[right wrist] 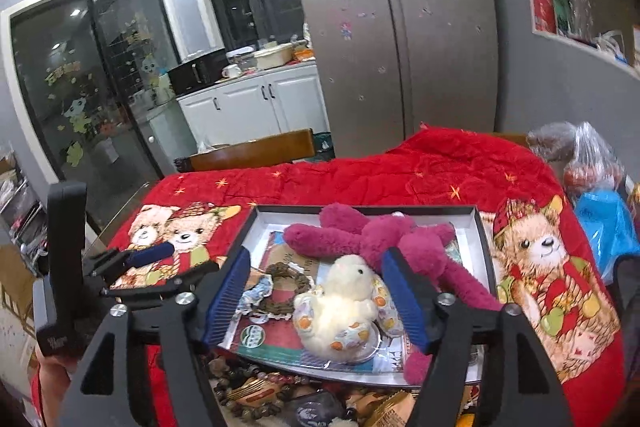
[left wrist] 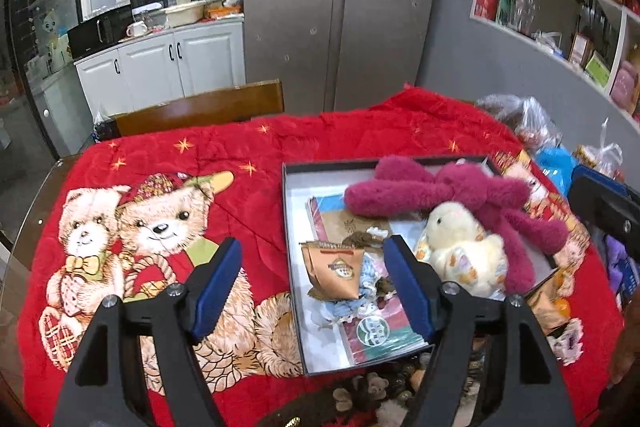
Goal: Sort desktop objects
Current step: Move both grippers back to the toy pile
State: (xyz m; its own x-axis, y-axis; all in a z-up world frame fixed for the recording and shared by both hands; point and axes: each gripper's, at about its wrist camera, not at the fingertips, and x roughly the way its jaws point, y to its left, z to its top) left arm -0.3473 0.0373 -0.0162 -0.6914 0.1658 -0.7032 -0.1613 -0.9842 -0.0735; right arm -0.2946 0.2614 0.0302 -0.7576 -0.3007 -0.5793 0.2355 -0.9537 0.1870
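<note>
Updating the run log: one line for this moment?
left gripper: open, empty | right gripper: open, empty | cream toy, pink toy: in box

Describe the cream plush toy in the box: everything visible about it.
The cream plush toy is small, fluffy, with a dark eye and fabric patches printed with orange dots. It lies in the shallow box near its right front corner, on flat printed packets, its back against the magenta plush. Neither gripper touches it.

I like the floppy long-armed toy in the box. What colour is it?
The long-armed plush toy is dark pink, like raspberry. The left wrist view shows it best.
</note>
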